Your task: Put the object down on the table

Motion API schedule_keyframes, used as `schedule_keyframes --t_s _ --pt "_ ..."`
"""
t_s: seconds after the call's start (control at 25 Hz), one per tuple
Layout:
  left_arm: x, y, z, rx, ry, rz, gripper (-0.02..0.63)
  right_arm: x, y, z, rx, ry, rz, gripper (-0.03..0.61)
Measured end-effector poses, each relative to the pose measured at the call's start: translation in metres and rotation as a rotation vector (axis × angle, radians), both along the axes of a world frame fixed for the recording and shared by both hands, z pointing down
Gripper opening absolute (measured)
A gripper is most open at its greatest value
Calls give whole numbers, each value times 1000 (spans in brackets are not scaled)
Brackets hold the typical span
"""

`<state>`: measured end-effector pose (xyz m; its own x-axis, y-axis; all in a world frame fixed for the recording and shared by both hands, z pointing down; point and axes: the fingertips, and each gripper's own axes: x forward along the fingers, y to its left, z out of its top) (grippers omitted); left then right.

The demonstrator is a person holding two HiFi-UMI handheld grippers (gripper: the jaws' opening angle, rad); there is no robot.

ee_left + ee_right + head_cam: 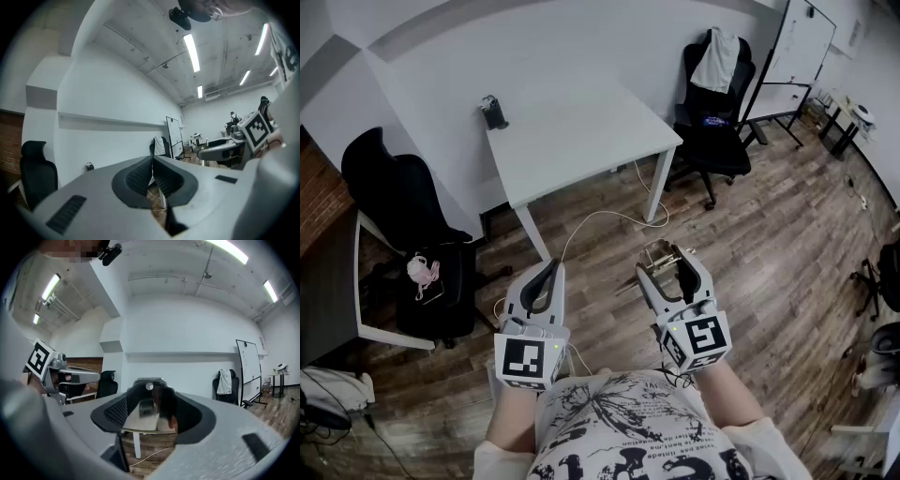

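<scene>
My right gripper [667, 262] hangs over the wooden floor, short of the white table [581, 131], shut on a small object of shiny metal and dark parts [659, 253]. In the right gripper view that object [149, 404] fills the gap between the widely spread jaws, with the table's top [138, 423] behind it. My left gripper [553, 267] is beside it at the same height, shut with nothing in it. Its ribbed pads [140, 176] meet in the left gripper view. A small dark device [494, 112] stands at the table's far left corner.
A black office chair [712, 103] with a white cloth over its back stands right of the table. Another black chair [403, 197] stands left, a pink item [422, 272] on a dark seat before it. A whiteboard [802, 42] is far right. A white cable [600, 220] lies on the floor.
</scene>
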<state>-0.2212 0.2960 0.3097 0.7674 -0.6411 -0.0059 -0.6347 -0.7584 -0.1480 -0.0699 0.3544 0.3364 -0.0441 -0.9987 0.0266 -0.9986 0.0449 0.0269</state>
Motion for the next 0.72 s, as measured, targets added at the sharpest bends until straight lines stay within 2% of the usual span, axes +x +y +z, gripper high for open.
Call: schedule_keyframes --t_s 0.12,0.48,0.72 --pt "-2 2 1 -48 -10 12 11 -5 -2 2 3 -3 1 278" --pt "-9 -4 5 -13 14 6 11 -10 -5 7 -19 -19 2 278" --pt "-15 -7 6 -47 26 -13 12 -9 -9 15 -38 -18 13 279"
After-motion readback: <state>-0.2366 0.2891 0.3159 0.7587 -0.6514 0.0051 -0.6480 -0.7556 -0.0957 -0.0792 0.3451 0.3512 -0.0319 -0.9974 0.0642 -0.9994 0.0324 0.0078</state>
